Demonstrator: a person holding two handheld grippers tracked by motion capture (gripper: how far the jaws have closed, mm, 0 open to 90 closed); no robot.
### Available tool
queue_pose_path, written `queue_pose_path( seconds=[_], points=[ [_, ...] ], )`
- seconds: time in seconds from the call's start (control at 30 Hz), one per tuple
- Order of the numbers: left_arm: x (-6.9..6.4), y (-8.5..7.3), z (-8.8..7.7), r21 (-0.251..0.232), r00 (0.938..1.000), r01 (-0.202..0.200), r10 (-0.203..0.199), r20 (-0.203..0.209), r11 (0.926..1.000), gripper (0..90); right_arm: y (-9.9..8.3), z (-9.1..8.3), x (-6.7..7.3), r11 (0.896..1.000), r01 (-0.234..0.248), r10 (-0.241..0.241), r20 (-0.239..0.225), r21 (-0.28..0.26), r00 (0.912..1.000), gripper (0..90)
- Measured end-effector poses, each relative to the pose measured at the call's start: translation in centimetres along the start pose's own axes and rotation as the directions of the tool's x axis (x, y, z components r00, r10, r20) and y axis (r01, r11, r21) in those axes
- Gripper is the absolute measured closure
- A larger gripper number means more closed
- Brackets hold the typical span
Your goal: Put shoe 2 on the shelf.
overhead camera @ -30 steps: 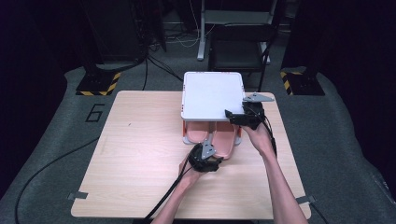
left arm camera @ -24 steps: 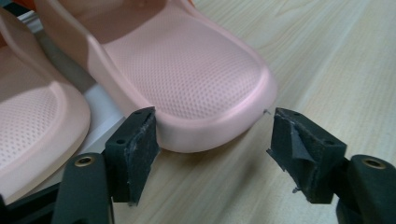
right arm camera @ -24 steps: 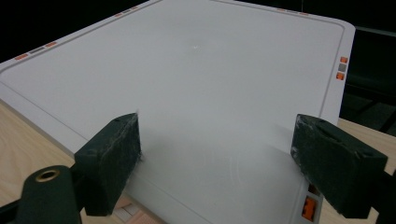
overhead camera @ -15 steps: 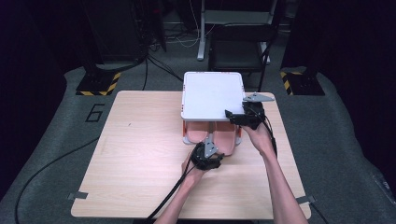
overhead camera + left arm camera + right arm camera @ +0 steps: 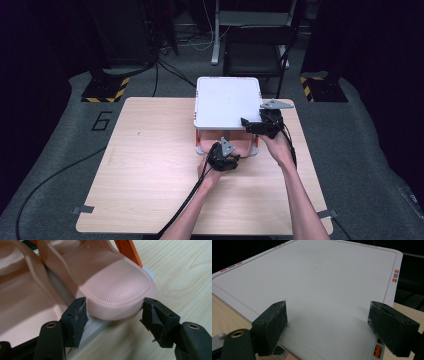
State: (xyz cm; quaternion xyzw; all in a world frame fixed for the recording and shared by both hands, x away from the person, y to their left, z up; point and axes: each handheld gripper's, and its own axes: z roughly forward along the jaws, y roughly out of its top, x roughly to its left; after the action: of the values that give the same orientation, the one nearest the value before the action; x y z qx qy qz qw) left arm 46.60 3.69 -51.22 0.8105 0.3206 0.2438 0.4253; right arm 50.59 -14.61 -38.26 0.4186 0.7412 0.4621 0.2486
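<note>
- A pink slipper, its toe dotted with fine mesh, sticks out of the near opening of the white-lidded box, beside its twin.
- The left gripper straddles the toe, with both pads at its sides and no squeeze visible.
- The right gripper stands wide over the lid's near right corner.
- The bare wooden table lies open to the left.

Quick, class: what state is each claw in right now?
Left claw: open, jaws either side of the pink slipper's toe, pads not pressing.
Right claw: open, over the white lid, holding nothing.
</note>
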Motion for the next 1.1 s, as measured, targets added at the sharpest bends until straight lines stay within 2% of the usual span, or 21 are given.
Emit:
queue_pose_path(
  seconds=[0.1, 0.27, 0.3, 0.33, 0.37, 0.43, 0.5, 0.57, 0.6, 0.67, 0.7, 0.8, 0.83, 0.87, 0.9, 0.93, 1.03, 1.1],
  points=[
    [0.1, 0.1, 0.2, -0.001, 0.9999, -0.010, 0.010, 0.006, 1.0000, 35.5, 0.0, 0.0, 0.0, 1.000, 0.002, -0.002, 0.000, 0.002, 1.0000, 15.5],
    [-0.1, 0.0, -0.1, 0.003, 1.0000, 0.001, -0.001, 0.005, 1.0000, 35.1, -0.1, 0.0, 0.0, 1.000, 0.000, 0.000, 0.000, -0.004, 1.0000, 15.5],
    [-0.1, 0.0, -0.4, -0.002, 0.9996, 0.008, -0.008, 0.026, 1.0000, 33.0, -0.1, -0.1, 0.0, 1.000, 0.001, -0.001, 0.000, -0.001, 1.0000, 15.5],
    [0.1, -0.2, -1.7, -0.042, 0.9975, 0.010, -0.007, 0.070, 0.9991, 28.7, -0.1, 0.0, 0.0, 1.000, 0.000, 0.000, 0.000, -0.008, 1.0000, 15.5],
    [0.1, -0.2, -1.7, -0.042, 0.9975, 0.010, -0.007, 0.070, 0.9991, 26.7, -0.1, 0.0, 0.0, 1.000, 0.000, 0.000, 0.000, -0.008, 1.0000, 15.5],
    [0.6, -0.6, -3.4, -0.079, 0.9936, 0.026, -0.017, 0.112, 0.9965, 25.2, -0.1, -0.1, 0.0, 1.000, 0.000, 0.000, -0.003, -0.006, 1.0000, 15.5],
    [1.7, -1.1, -5.6, -0.113, 0.9913, 0.034, -0.019, 0.130, 0.9930, 21.6, -0.2, -0.2, 0.0, 1.000, 0.002, -0.002, -0.006, -0.007, 1.0000, 15.5],
    [3.3, -2.0, -8.6, -0.158, 0.9885, 0.065, -0.041, 0.146, 0.9854, 19.5, -0.2, -0.2, 0.0, 1.000, -0.009, 0.009, -0.007, -0.012, 0.9999, 15.5],
    [3.9, -2.3, -9.6, -0.174, 0.9877, 0.088, -0.063, 0.143, 0.9808, 19.2, -0.3, -0.2, 0.0, 1.000, 0.000, 0.000, -0.007, -0.014, 1.0000, 15.5],
    [6.0, -3.3, -12.6, -0.215, 0.9840, 0.139, -0.110, 0.140, 0.9668, 18.7, -0.3, -0.2, 0.0, 1.000, -0.002, 0.002, -0.007, -0.017, 1.0000, 15.5],
    [6.7, -3.8, -13.8, -0.246, 0.9834, 0.156, -0.128, 0.129, 0.9565, 18.6, -0.3, -0.2, 0.0, 1.000, -0.001, 0.001, -0.007, -0.019, 1.0000, 15.7],
    [8.8, -5.1, -17.1, -0.279, 0.9864, 0.159, -0.140, 0.086, 0.9470, 18.7, -0.4, -0.3, -0.1, 0.999, -0.006, 0.006, -0.008, -0.043, 0.9999, 17.9],
    [9.5, -5.5, -18.0, -0.290, 0.9882, 0.153, -0.143, 0.054, 0.9448, 18.7, -0.5, -0.4, -0.1, 0.999, -0.008, 0.008, -0.006, -0.051, 1.0000, 17.9],
    [10.3, -6.1, -19.1, -0.312, 0.9882, 0.151, -0.151, 0.025, 0.9378, 18.7, -0.6, -0.7, 0.0, 0.997, -0.008, 0.008, 0.001, -0.078, 1.0000, 18.0],
    [10.7, -6.4, -19.8, -0.316, 0.9857, 0.166, -0.167, 0.023, 0.9341, 18.7, -0.9, -1.1, 0.2, 0.994, -0.009, 0.010, 0.010, -0.106, 0.9999, 17.7],
    [11.3, -7.0, -20.7, -0.331, 0.9834, 0.171, -0.181, 0.001, 0.9280, 18.7, -1.1, -1.4, 0.3, 0.993, -0.010, 0.012, 0.012, -0.120, 0.9999, 17.3],
    [12.5, -8.4, -22.4, -0.339, 0.9774, 0.177, -0.206, -0.049, 0.9239, 18.8, -2.2, -3.2, 0.9, 0.985, -0.004, 0.008, 0.027, -0.170, 0.9996, 16.7],
    [13.2, -9.4, -23.3, -0.344, 0.9722, 0.180, -0.220, -0.080, 0.9215, 18.7, -3.0, -4.5, 1.2, 0.982, -0.016, 0.024, 0.036, -0.191, 0.9991, 16.3]
  ],
)
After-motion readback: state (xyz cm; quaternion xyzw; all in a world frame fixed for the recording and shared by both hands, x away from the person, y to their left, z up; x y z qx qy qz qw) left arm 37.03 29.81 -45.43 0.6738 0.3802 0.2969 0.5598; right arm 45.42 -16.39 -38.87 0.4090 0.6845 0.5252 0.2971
